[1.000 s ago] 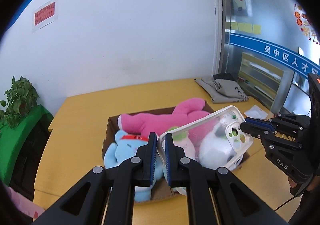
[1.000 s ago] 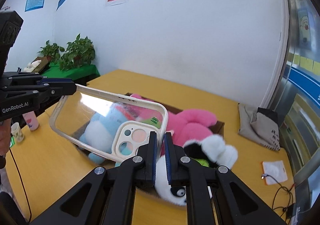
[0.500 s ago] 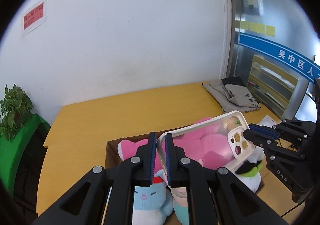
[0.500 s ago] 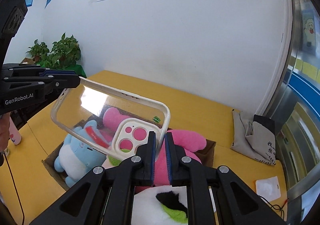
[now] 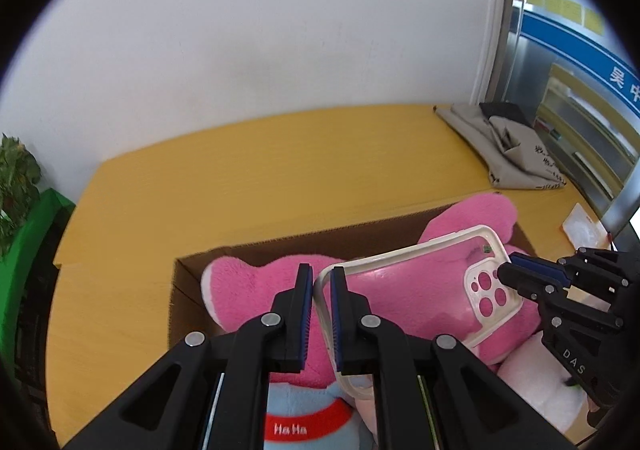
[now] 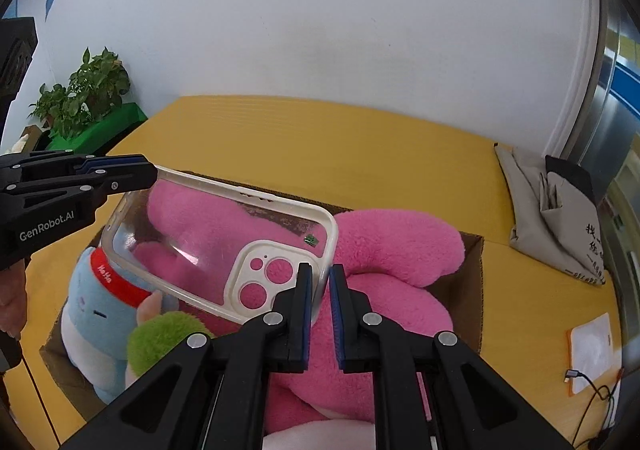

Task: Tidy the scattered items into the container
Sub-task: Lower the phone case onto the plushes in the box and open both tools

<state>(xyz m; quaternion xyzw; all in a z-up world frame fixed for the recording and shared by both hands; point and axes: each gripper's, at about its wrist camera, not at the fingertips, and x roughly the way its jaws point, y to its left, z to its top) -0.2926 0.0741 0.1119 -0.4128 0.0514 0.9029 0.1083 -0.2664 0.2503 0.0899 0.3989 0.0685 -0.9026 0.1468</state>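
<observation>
The left tool and right tool are each clamping opposite ends of the clear phone case. Its long axis is spanning between them, hanging directly over the pink plush in the cardboard box.

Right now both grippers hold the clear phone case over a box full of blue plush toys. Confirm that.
Not quite. Both grippers, left and right, do hold the case over the box, but the right wrist view shows that the plush filling it is mostly pink; only one toy is blue.

clear phone case between both grippers' jaws, above toy-filled box
</observation>
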